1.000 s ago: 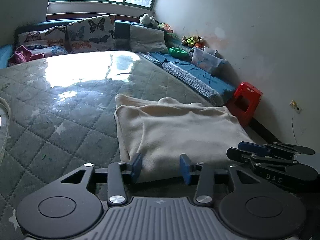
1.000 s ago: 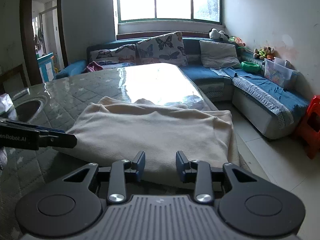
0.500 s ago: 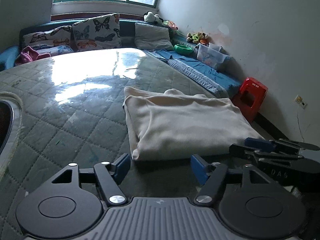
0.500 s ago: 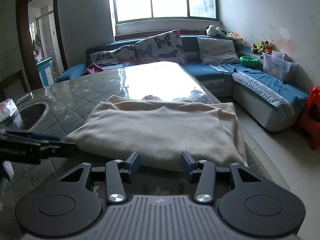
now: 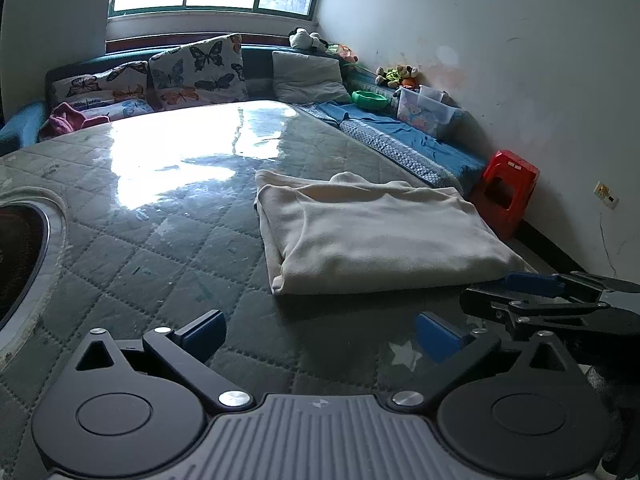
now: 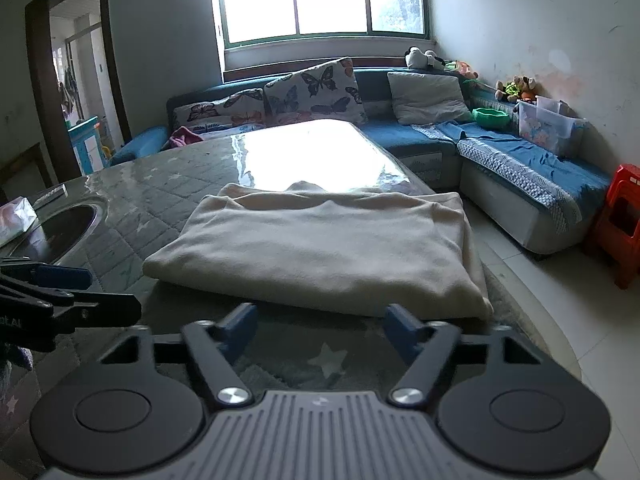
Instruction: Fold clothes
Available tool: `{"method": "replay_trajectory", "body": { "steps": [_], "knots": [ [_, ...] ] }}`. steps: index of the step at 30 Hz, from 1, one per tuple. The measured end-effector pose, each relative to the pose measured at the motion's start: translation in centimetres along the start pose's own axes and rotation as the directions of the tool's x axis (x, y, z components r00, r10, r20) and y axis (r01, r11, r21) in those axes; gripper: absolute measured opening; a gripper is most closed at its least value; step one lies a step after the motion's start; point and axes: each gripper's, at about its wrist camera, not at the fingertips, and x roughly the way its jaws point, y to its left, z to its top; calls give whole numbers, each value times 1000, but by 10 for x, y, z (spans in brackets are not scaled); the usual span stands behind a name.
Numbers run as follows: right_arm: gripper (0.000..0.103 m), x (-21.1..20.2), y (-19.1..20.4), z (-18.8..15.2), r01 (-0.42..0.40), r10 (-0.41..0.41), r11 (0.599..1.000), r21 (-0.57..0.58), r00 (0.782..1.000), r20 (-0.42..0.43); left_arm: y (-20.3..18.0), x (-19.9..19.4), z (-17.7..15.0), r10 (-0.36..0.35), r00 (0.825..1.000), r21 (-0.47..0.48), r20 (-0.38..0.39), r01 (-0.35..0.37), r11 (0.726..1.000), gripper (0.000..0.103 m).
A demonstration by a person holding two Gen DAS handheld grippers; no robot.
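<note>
A cream garment (image 5: 380, 236) lies folded into a flat rectangle on the quilted grey-green table (image 5: 160, 248); it also shows in the right wrist view (image 6: 320, 252). My left gripper (image 5: 320, 332) is open and empty, a little short of the garment's near edge. My right gripper (image 6: 322, 330) is open and empty, just short of the garment's near edge. The right gripper also shows at the right of the left wrist view (image 5: 552, 296), and the left gripper at the left of the right wrist view (image 6: 60, 296).
A round dark inset (image 6: 64, 228) sits in the table at the left, with a tissue pack (image 6: 16, 216) beside it. A blue corner sofa (image 6: 520, 168) with cushions runs behind and to the right. A red stool (image 5: 506, 188) stands on the floor by the wall.
Both grippers have opened, let go of the garment's near edge and drawn back from it. The garment now lies flat and still on the table.
</note>
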Motion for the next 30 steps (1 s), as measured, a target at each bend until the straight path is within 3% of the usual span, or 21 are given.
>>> {"method": "replay_trajectory", "body": {
  "steps": [10, 30],
  "knots": [
    [89, -10, 8, -5, 1, -1, 1000, -3, 1000, 9, 4, -8, -10, 26, 1000, -14, -7, -26, 1000, 103],
    [99, -16, 17, -14, 27, -27, 1000, -2, 1000, 4, 8, -18, -23, 89, 996, -26, -26, -90, 996, 103]
  ]
}}
